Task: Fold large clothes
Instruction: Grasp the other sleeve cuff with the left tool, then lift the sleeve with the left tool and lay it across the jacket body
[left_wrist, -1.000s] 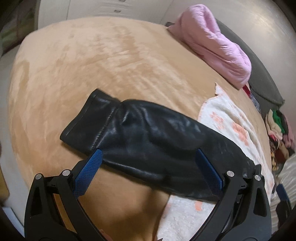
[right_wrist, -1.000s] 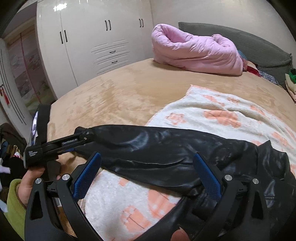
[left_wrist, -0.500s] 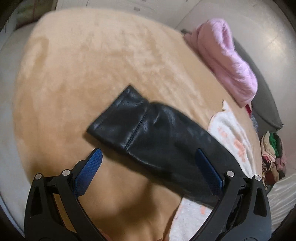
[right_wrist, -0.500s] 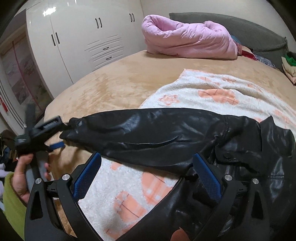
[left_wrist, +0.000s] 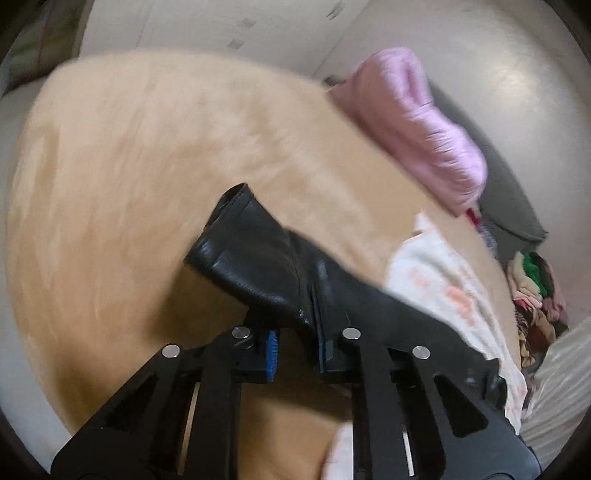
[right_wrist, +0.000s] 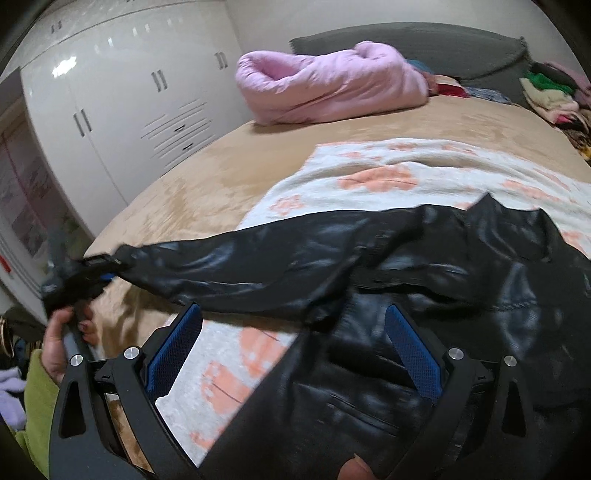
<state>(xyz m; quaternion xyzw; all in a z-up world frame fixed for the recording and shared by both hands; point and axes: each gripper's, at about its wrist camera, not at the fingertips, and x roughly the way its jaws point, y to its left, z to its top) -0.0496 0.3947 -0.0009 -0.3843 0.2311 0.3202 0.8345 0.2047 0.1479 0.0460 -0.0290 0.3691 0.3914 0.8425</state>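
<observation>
1. My left tongs are pinched on the cuff end of the sleeve of the black jacket; the blue pads press the leather from both sides.
2. In the right view the left tongs show at the far left edge, holding the sleeve tip, with my hand below them. That part of the view is blurred.
3. The sleeve stretches from that grip across to the jacket body, lifted off the bed at the cuff end.
4. My right tongs are spread wide and grip nothing; they hover over the jacket front and the blanket.
5. The jacket body lies on the white blanket with orange marks, near the bed's close edge.
6. A pink quilt lies at the far side of the bed, well apart from the jacket.
7. A white wardrobe stands beyond the bed.
</observation>
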